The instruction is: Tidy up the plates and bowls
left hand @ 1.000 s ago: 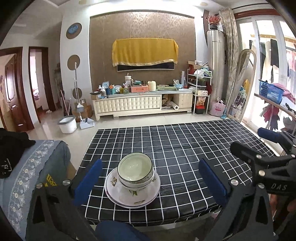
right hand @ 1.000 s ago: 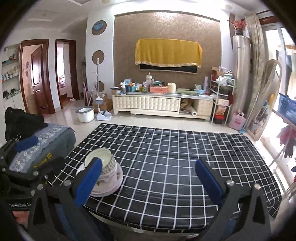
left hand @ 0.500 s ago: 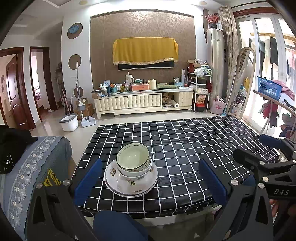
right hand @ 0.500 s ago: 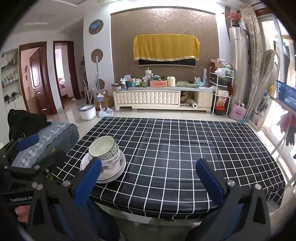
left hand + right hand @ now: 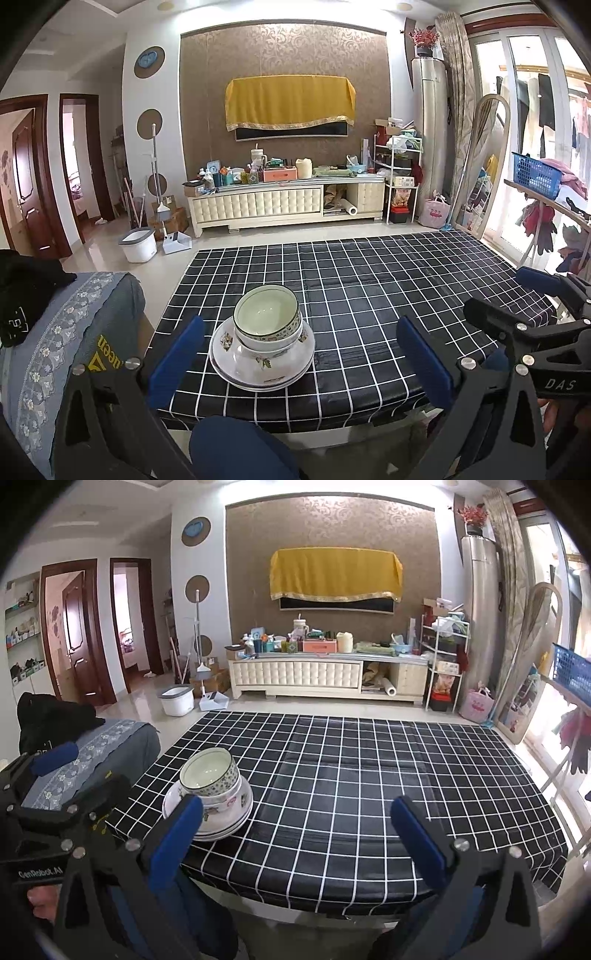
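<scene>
A stack of floral white plates (image 5: 258,371) carrying two nested bowls, the top green-rimmed bowl (image 5: 266,314) empty, stands near the front left corner of the black checked table (image 5: 388,288). My left gripper (image 5: 301,363) is open just short of the stack, its blue pads (image 5: 177,360) wide on either side and touching nothing. My right gripper (image 5: 297,840) is open too and holds nothing. From the right wrist view the stack (image 5: 210,801) sits left of centre, partly behind the left pad (image 5: 179,836). The two grippers also show in each other's views: the right gripper (image 5: 532,332) and the left gripper (image 5: 48,797).
A grey-blue embroidered seat (image 5: 62,332) with a black garment (image 5: 26,288) stands left of the table. A person's blue-clad knee (image 5: 240,446) is under the front edge. Across the floor are a white bucket (image 5: 137,244) and a TV cabinet (image 5: 288,206); a clothes rack with a blue basket (image 5: 535,177) is on the right.
Both grippers have drawn back a little from the table, so more of its front edge shows and the stack looks slightly farther away. The stack itself has not moved.
</scene>
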